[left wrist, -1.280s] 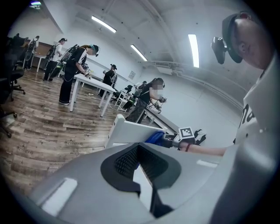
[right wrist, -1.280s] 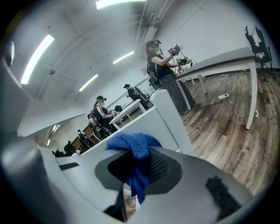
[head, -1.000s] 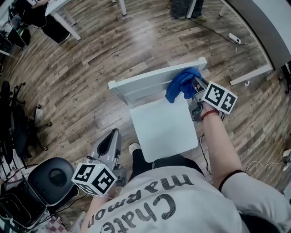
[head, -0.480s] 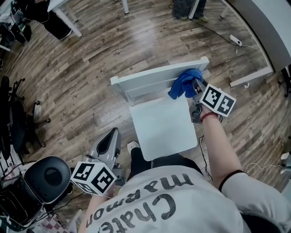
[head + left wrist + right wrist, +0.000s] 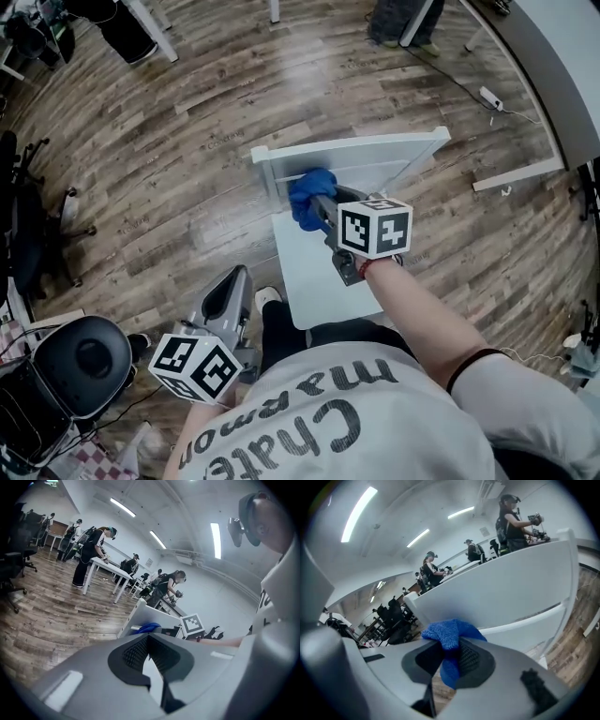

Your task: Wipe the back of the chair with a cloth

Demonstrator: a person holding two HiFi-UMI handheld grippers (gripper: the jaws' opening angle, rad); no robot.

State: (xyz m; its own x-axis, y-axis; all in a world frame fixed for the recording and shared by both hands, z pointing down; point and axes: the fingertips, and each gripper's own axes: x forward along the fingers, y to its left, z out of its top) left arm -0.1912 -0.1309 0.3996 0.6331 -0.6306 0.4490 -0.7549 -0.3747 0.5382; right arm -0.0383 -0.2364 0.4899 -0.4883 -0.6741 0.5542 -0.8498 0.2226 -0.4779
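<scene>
Head view, nearest first: your left gripper [image 5: 232,286] hangs low at lower left of frame, beside your leg and well apart from the chair [image 5: 314,272]. Probably parked there, since one cloth only needs one tool. The left gripper view shows its jaws closed tip to tip with nothing between them.

Next out, centre frame, your right gripper [image 5: 323,208] reaches across the seat with your arm stretched forward. Its jaws are clamped on the blue cloth [image 5: 309,195]. In the right gripper view a wad bulges out past the tips and a tail is pinched between the pads. Looks held that way so that fabric, not plastic, meets the chair.

The cloth sits at the left end of the chair back [image 5: 375,155], below the top rail and just above the seat's rear edge. It seems pressed to the front face, though I can't confirm contact.

Beyond that is the wood floor [image 5: 197,112].

Counts:
- one white chair
- one cloth
- two grippers
- one black office chair [image 5: 84,361] at lower left
- one power strip [image 5: 487,97] at upper right
</scene>
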